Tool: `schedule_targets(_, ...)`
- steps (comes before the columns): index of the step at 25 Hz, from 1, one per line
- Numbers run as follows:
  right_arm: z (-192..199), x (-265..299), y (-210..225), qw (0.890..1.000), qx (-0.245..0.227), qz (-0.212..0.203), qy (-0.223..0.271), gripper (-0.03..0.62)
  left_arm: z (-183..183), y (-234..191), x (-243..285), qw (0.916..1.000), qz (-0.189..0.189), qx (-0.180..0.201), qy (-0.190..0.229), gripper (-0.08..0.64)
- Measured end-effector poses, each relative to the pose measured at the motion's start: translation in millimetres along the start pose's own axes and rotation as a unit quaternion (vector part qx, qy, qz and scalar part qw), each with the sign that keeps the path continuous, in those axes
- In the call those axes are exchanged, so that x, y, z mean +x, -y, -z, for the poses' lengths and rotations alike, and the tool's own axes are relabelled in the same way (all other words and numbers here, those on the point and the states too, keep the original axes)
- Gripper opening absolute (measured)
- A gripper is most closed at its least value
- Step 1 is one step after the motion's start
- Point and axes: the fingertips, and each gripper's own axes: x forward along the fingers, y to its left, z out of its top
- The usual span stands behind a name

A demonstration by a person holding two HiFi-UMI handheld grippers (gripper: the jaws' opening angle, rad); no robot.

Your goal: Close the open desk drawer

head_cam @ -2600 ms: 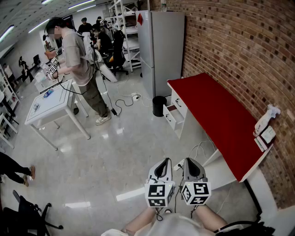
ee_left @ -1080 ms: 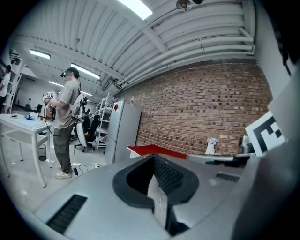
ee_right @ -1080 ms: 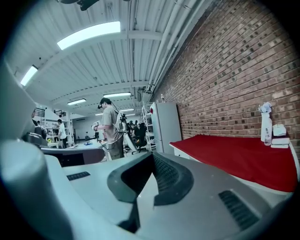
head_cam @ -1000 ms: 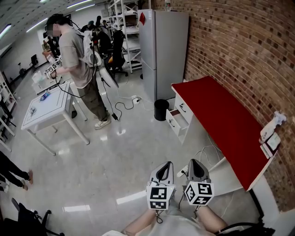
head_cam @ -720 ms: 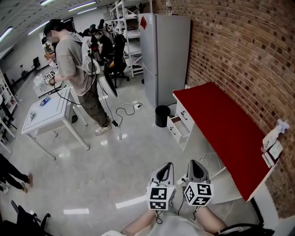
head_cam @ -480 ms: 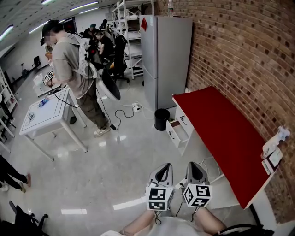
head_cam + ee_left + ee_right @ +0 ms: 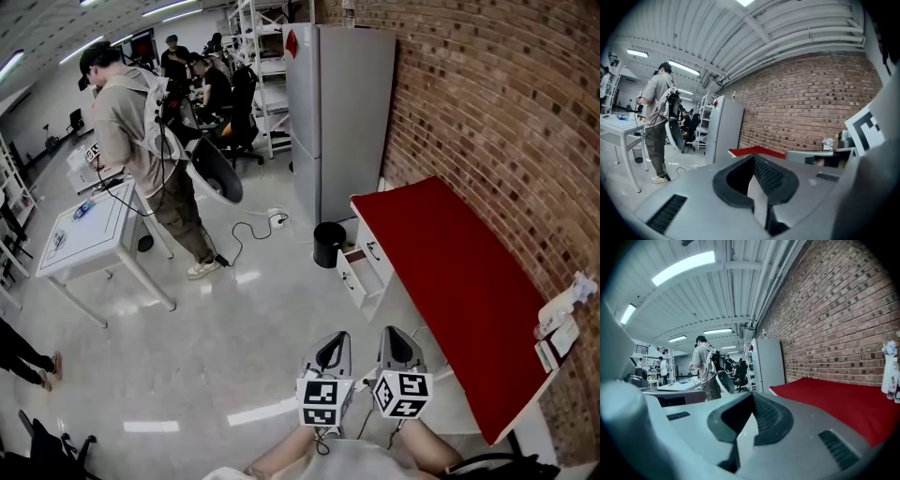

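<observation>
The desk has a red top (image 7: 450, 272) on a white frame and stands along the brick wall at the right of the head view. Its upper drawer (image 7: 353, 274) sticks out open at the desk's far end, facing the floor space. My left gripper (image 7: 329, 345) and right gripper (image 7: 395, 339) are side by side at the bottom of that view, well short of the drawer, both shut and holding nothing. The left gripper view shows the left gripper (image 7: 757, 186) with its jaws together and the red top (image 7: 754, 151) ahead. In the right gripper view the right gripper (image 7: 742, 428) is also shut, beside the red top (image 7: 834, 399).
A tall grey cabinet (image 7: 342, 103) stands beyond the desk, with a black bin (image 7: 328, 244) at its foot. A person (image 7: 141, 141) stands at a white table (image 7: 84, 225) far left. Cables (image 7: 253, 223) lie on the floor. A spray bottle (image 7: 565, 307) sits on the desk's near end.
The view has shifted slightly as I move along the floor beside the desk. The person at the white table has turned and stepped. Both grippers stay shut, side by side.
</observation>
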Motion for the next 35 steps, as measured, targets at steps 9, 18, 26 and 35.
schedule_targets(9, -10, 48, 28, 1.000, 0.007, -0.008, -0.004, -0.002, -8, -4, 52, 1.0000, -0.007, -0.001, -0.002, 0.011)
schedule_targets(18, -1, 69, 54, 1.000, 0.022, -0.001, -0.020, -0.002, 2, -2, 82, 0.9998, -0.005, -0.002, -0.021, 0.011)
schedule_targets(26, 3, 82, 55, 0.999, 0.028, -0.004, -0.024, -0.002, 5, -8, 97, 0.9996, -0.004, -0.001, -0.029, 0.011)
schedule_targets(35, 3, 108, 58, 1.000, 0.017, 0.004, -0.025, -0.002, -5, -17, 135, 0.9994, 0.026, 0.009, -0.020, 0.011)
